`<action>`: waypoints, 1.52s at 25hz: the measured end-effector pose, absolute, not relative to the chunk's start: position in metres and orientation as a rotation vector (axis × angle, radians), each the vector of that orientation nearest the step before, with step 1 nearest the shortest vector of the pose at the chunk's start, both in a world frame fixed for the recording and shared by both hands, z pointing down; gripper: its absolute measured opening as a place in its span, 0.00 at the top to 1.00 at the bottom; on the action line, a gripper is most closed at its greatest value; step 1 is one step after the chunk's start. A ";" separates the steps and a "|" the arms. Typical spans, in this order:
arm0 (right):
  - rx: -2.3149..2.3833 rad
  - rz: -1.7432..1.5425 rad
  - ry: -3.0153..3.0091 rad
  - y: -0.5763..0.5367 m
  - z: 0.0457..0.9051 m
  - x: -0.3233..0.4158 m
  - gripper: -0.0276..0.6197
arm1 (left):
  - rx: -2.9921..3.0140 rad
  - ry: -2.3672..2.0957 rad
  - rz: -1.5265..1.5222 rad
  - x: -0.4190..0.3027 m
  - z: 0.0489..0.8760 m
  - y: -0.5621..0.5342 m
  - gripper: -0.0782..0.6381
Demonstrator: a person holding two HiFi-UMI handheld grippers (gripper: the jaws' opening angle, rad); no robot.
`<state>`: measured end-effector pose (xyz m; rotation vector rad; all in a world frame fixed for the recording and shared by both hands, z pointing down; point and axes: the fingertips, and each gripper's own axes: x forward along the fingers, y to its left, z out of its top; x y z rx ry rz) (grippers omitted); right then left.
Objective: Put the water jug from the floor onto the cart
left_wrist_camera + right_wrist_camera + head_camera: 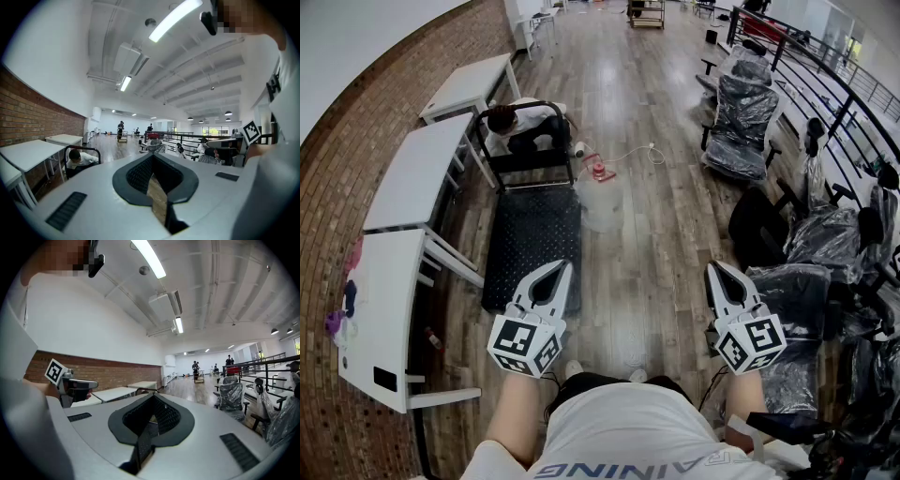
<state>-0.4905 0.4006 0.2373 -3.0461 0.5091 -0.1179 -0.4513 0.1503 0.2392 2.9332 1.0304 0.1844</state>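
The clear water jug (603,199) with a red cap (598,171) stands on the wooden floor, just right of the cart's far end. The cart (532,246) is a flat black platform with a black handle (525,141) at its far side. My left gripper (558,269) hovers over the cart's near right corner, shut and empty. My right gripper (713,269) hangs over bare floor to the right, also shut with nothing in it. Both point forward, well short of the jug. In the left gripper view the jaws (152,155) meet at the tip; the right gripper view (153,397) shows the same.
A person (520,120) crouches behind the cart handle. White tables (412,178) line the brick wall at left. Plastic-wrapped chairs (741,112) and a railing (825,84) stand at right. A white cable (633,155) lies beyond the jug.
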 end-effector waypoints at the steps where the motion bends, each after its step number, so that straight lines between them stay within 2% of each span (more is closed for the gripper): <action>1: -3.046 -0.121 0.514 0.406 0.239 -0.490 0.95 | 2.935 1.023 0.190 -0.452 0.242 0.154 0.89; 8: -3.019 -0.143 0.523 0.423 0.251 -0.476 0.95 | 2.948 1.004 0.248 -0.447 0.254 0.166 0.89; 16: -3.022 -0.184 0.554 0.422 0.259 -0.435 0.95 | 2.923 1.003 0.236 -0.394 0.262 0.173 0.89; 24: -3.061 -0.228 0.590 0.408 0.254 -0.347 0.95 | 2.911 0.970 0.241 -0.303 0.273 0.163 0.89; 38: -3.069 -0.213 0.650 0.340 0.249 -0.188 0.95 | 2.987 0.850 0.288 -0.160 0.277 0.083 0.89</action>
